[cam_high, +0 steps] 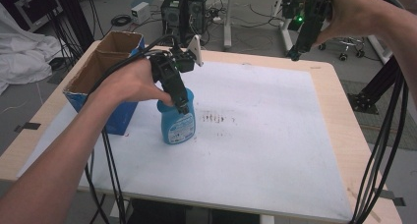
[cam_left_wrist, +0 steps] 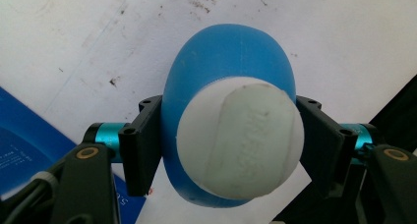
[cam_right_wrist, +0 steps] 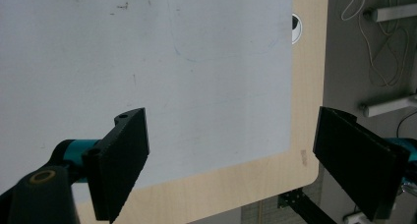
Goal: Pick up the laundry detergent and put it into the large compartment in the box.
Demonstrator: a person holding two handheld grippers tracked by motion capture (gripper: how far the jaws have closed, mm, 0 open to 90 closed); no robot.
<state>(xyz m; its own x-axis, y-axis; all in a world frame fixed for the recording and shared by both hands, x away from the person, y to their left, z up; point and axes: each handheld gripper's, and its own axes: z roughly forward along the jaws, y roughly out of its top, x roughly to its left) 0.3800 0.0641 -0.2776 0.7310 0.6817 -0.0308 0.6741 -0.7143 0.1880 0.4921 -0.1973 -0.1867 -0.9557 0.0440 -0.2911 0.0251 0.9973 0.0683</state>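
Note:
A blue plastic bottle (cam_high: pixel 177 125) with a white cap (cam_left_wrist: pixel 241 140) stands upright on the white mat (cam_high: pixel 265 145), left of the middle. My left gripper (cam_high: pixel 183 106) comes down on it from above and is shut on its upper part. In the left gripper view the two black jaws press on both sides of the blue bottle (cam_left_wrist: pixel 226 62) just under the cap. My right gripper (cam_high: pixel 295 51) hangs high over the table's far right corner. In the right gripper view its jaws (cam_right_wrist: pixel 231 155) stand wide open with nothing between them, above the mat's edge.
An open cardboard box (cam_high: pixel 105 62) with blue sides stands at the table's left, close behind the bottle. Dark smudges (cam_high: pixel 216 118) mark the mat right of the bottle. Cables hang down at the right edge (cam_high: pixel 388 135). Computer cases (cam_high: pixel 184 10) stand on the floor beyond.

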